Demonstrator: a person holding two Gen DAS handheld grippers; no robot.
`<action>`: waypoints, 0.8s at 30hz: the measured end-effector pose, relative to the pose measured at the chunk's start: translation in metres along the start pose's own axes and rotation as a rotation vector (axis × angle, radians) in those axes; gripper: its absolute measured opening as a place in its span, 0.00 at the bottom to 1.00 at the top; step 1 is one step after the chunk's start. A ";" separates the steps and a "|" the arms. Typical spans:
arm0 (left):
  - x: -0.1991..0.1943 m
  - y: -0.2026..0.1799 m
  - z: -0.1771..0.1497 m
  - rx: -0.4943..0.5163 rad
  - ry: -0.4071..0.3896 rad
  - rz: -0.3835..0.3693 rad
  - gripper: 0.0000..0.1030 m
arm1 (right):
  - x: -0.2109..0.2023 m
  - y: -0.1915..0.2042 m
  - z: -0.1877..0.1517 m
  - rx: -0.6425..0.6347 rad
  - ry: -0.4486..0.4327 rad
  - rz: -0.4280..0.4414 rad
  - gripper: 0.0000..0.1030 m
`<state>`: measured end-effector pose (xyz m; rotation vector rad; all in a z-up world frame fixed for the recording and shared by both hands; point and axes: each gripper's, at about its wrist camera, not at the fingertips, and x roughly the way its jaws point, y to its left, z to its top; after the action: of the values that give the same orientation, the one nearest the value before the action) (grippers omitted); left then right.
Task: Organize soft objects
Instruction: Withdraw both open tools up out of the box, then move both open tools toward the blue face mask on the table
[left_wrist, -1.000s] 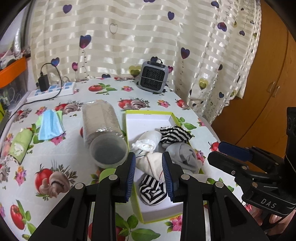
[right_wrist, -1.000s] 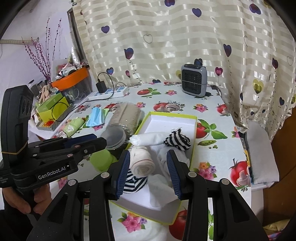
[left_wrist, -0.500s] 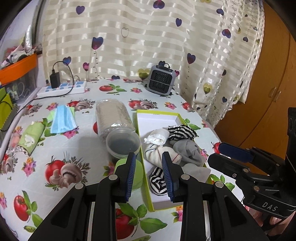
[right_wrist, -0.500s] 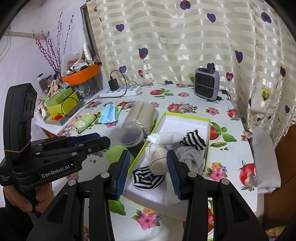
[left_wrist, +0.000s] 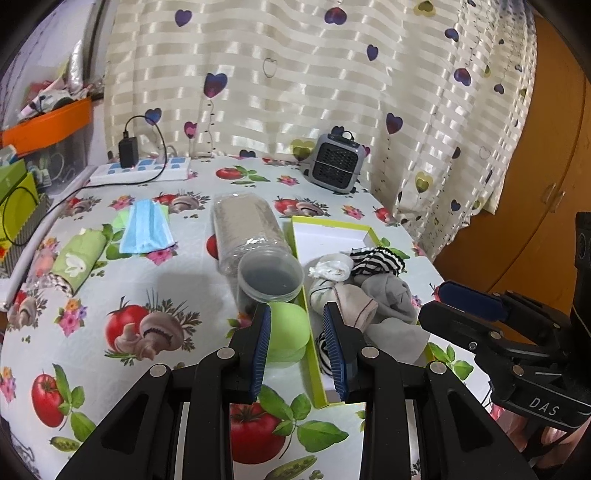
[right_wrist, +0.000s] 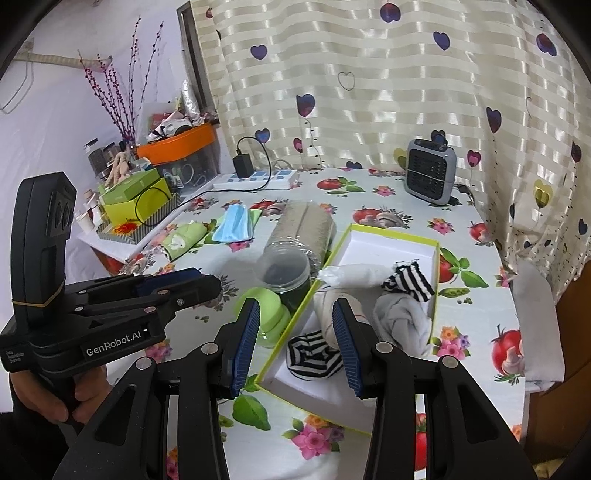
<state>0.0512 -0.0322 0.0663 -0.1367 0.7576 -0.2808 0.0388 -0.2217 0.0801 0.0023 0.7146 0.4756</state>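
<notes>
A white box with a lime rim (left_wrist: 334, 238) (right_wrist: 391, 243) holds several rolled socks: white (left_wrist: 332, 266), beige (left_wrist: 356, 306), grey (left_wrist: 389, 295) and black-and-white striped (left_wrist: 376, 258) (right_wrist: 314, 354). A green rolled cloth (left_wrist: 79, 260) (right_wrist: 183, 238) and a blue face mask (left_wrist: 146, 227) (right_wrist: 234, 223) lie on the tablecloth to the left. My left gripper (left_wrist: 297, 347) is open and empty, held above the near end of the box. My right gripper (right_wrist: 295, 343) is open and empty, held above the box's near corner.
A clear jar (left_wrist: 251, 240) (right_wrist: 295, 240) lies on its side beside the box, its green lid (left_wrist: 288, 332) (right_wrist: 267, 317) next to it. A grey heater (left_wrist: 336, 168), a power strip (left_wrist: 140, 171) and a cluttered shelf (right_wrist: 147, 184) stand behind.
Both grippers have drawn back and up from the box, so more of the table shows. Both stay open and empty. The socks have not moved.
</notes>
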 end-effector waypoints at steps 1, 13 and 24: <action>-0.001 0.002 -0.001 -0.004 -0.002 -0.001 0.27 | 0.001 0.001 0.000 0.000 -0.001 0.007 0.41; -0.008 0.044 -0.014 -0.088 -0.016 0.059 0.27 | 0.011 0.015 0.003 -0.020 -0.015 0.090 0.41; -0.014 0.080 -0.018 -0.168 -0.037 0.119 0.27 | 0.024 0.033 0.007 -0.056 0.006 0.147 0.47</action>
<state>0.0454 0.0474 0.0446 -0.2541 0.7490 -0.1004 0.0452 -0.1805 0.0757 0.0009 0.7095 0.6360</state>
